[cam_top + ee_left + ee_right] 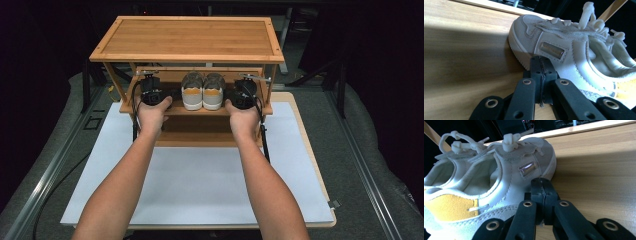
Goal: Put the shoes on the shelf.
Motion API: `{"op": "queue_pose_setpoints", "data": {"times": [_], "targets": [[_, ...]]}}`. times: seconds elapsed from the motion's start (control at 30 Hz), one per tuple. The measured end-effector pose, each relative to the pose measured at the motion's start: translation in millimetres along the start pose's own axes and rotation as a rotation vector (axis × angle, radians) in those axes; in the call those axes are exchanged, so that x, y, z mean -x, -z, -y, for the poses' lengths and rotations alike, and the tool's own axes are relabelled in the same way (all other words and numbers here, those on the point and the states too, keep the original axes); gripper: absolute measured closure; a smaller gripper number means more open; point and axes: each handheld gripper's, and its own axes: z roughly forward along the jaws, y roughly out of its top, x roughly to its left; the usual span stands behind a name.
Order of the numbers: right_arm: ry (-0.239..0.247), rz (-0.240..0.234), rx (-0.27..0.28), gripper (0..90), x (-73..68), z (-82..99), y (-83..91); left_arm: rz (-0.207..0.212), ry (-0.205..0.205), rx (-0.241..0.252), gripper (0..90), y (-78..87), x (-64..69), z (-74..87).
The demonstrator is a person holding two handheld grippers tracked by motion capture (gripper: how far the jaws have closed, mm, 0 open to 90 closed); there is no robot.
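Gripped in the person's left hand [151, 116], the left gripper [151, 93] sits on the middle shelf [175, 109] of a wooden shoe rack [187, 37], just to the left of the pair of shoes. In the left gripper view its two black jaws are pressed flat together with nothing between them, and their tips [541, 65] sit right against the outer side of the left shoe [564, 50], below a small shiny tag on that shoe's side. The shelf board runs bare and partly shadowed away from the shoe on that side. The left shoe [192, 91] and the right shoe [213, 91] stand side by side at the middle of the shelf, touching or nearly so, heels with yellow patches turned toward the person, toes pointing to the back of the rack. They are pale grey-white with white laces knotted on top. To the right of the shoes, the right gripper [244, 93] is held in the right hand [243, 119] on the same shelf. In the right gripper view its jaws are likewise closed on each other, empty, with the tips [541, 185] up against the outer side of the right shoe [499, 182] near its own shiny tag. The rack stands at the far end of a white table [200, 185], its top board above the shoes.
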Motion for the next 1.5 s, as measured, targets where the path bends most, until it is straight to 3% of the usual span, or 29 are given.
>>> {"op": "queue_pose_setpoints", "data": {"times": [0.13, 0.17, 0.23, 0.33, 0.4, 0.43, 0.6, 0.67, 0.77, 0.93, 1.0, 1.03, 1.17, 1.2, 1.27, 1.37, 1.43, 1.47, 1.5], "targets": [[0.014, 0.003, -0.018, 90.0, 1.0, -2.6, -1.6, -0.004, 0.003, 0.003, 89.8, -3.2, -1.4, -2.1], [0.009, 0.01, 0.002, 90.0, 0.8, -2.7, -4.1, -0.009, 0.002, 0.006, 89.8, -4.2, -1.9, -2.6], [0.009, 0.021, -0.009, 90.0, 0.9, -4.4, -5.5, -0.008, -0.001, 0.003, 89.7, -5.9, -3.2, -4.2], [-0.002, 0.0, -0.016, 90.0, 3.0, -5.8, -7.9, -0.012, -0.005, 0.004, 89.7, -8.2, -5.1, -5.8], [-0.006, 0.016, -0.014, 90.0, 3.2, -5.6, -8.8, -0.012, 0.003, 0.004, 89.8, -8.3, -4.2, -6.7], [-0.021, -0.005, 0.001, 90.0, 4.0, -5.4, -10.9, -0.024, -0.007, 0.004, 89.8, -9.7, -5.4, -7.5], [-0.021, 0.007, -0.001, 90.0, 3.1, -6.2, -13.2, -0.016, 0.004, -0.003, 89.7, -11.3, -8.6, -9.2], [-0.019, 0.004, -0.024, 90.0, 3.6, -7.2, -12.6, -0.027, -0.006, -0.014, 89.7, -11.7, -6.6, -11.0], [-0.023, -0.005, -0.013, 90.0, 3.5, -6.7, -14.6, -0.047, -0.012, -0.013, 89.7, -13.4, -5.0, -12.1], [-0.006, 0.035, -0.02, 90.0, 0.3, -8.4, -14.7, -0.053, -0.011, -0.02, 89.6, -13.2, -4.5, -13.2], [-0.004, 0.027, -0.01, 90.0, 0.0, -8.2, -15.4, -0.065, -0.012, -0.017, 89.4, -12.9, -4.2, -12.5], [0.002, 0.031, -0.025, 90.0, -0.2, -8.4, -13.9, -0.059, -0.004, -0.017, 89.2, -12.2, -3.8, -12.1], [0.045, 0.044, 0.006, 90.0, -4.3, -7.1, -8.5, -0.05, 0.013, -0.013, 88.0, -9.3, -4.5, -11.6], [0.049, 0.057, 0.009, 90.0, -5.9, -7.2, -7.1, -0.044, 0.013, -0.007, 87.9, -8.0, -5.0, -11.5], [0.05, 0.026, 0.015, 90.0, -7.6, -8.1, -2.1, -0.031, 0.006, 0.001, 87.9, -4.4, -4.4, -11.1], [0.06, 0.033, 0.037, 90.0, -8.9, -7.1, 0.1, -0.019, -0.006, 0.001, 87.5, 0.5, -3.1, -8.9], [0.05, 0.032, 0.041, 90.0, -8.7, -6.3, 3.2, 0.008, 0.011, -0.004, 86.9, 4.6, -1.3, -7.3], [0.054, 0.017, 0.018, 90.0, -8.0, -6.1, 6.2, 0.013, 0.016, -0.002, 86.9, 6.5, -0.1, -6.5], [0.051, 0.035, 0.027, 90.0, -9.0, -4.7, 6.7, 0.015, 0.011, -0.003, 86.8, 8.3, 1.3, -5.9]]}}
